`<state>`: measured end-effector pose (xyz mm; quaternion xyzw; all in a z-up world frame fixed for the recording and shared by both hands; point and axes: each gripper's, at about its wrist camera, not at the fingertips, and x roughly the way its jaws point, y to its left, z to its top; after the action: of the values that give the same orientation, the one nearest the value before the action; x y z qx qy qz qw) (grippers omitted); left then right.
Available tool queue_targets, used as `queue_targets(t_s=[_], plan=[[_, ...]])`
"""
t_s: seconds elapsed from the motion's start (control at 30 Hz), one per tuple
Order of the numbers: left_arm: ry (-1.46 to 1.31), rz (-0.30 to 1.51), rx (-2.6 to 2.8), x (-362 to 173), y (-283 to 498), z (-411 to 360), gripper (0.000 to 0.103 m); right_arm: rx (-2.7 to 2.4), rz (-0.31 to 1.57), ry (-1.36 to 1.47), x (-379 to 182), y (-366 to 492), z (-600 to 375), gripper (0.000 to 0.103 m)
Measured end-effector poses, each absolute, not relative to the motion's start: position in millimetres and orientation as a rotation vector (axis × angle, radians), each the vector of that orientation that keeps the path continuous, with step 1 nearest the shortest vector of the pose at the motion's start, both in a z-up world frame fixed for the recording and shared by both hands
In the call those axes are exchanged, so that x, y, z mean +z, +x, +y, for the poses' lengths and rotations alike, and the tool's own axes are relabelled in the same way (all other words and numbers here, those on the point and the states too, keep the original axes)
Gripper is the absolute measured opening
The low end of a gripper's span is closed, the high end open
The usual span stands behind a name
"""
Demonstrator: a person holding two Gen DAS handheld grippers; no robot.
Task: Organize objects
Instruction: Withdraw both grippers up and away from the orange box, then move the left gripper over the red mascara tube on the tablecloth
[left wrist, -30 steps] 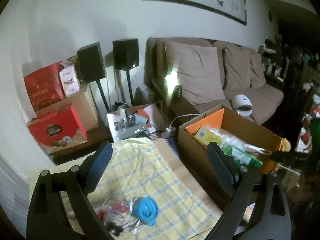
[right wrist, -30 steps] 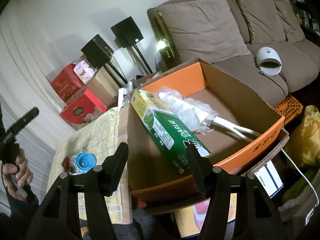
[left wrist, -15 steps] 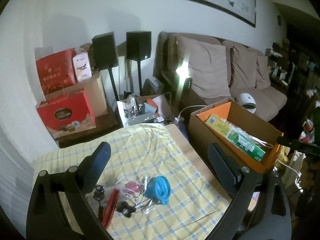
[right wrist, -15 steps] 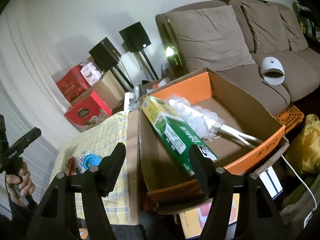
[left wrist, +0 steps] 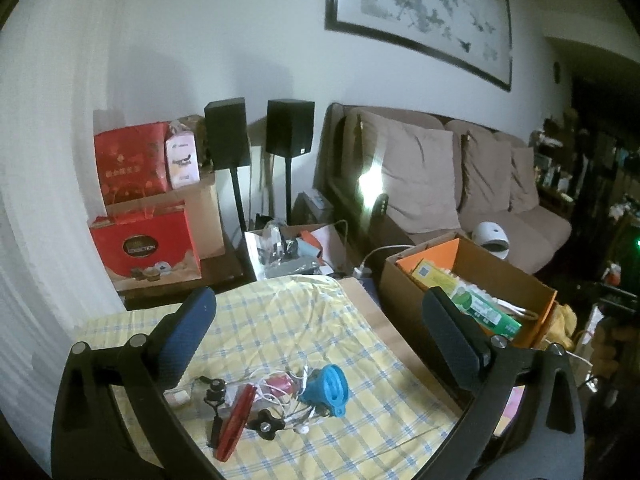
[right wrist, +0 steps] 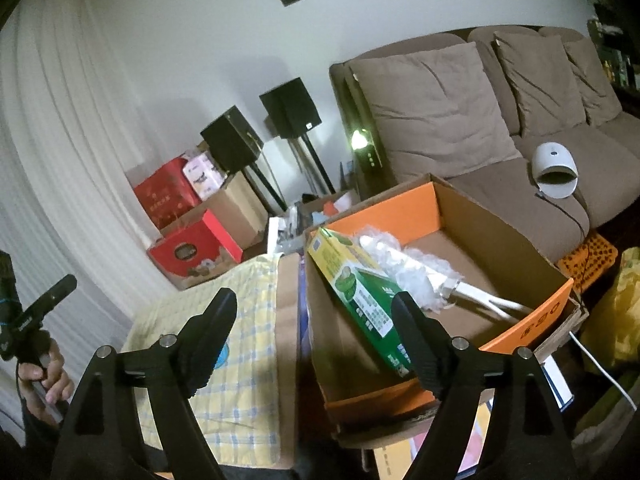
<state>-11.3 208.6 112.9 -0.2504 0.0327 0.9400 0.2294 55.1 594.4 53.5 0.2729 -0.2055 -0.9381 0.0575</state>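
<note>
A small heap of loose objects [left wrist: 276, 400] lies on the yellow checked cloth [left wrist: 280, 320]: a blue funnel [left wrist: 329, 389], a red strip, white cords and black knobs, plain only in the left wrist view. The left gripper [left wrist: 320, 344] hovers above it, jaws opening wide and empty. The right wrist view alone shows inside the cardboard box [right wrist: 500, 232] beside the cloth: a green carton [right wrist: 360, 292] and a white duster [right wrist: 404, 268]. The right gripper [right wrist: 316, 332] hangs before the box, jaws opening, nothing between them.
</note>
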Motion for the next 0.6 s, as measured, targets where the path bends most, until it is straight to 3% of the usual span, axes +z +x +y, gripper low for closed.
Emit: queue_targets(t_s=[0.1, 0.6], plan=[[-0.670, 0.073, 2.594, 114.4, -7.5, 204.8, 0.103, -2.857, -0.616, 0.816, 56.2, 57.0, 593.9, 0.087], [-0.644, 0.113, 2.542, 114.7, 7.7, 206.4, 0.103, -2.874, -0.550, 0.792, 63.6, 59.9, 581.9, 0.088]])
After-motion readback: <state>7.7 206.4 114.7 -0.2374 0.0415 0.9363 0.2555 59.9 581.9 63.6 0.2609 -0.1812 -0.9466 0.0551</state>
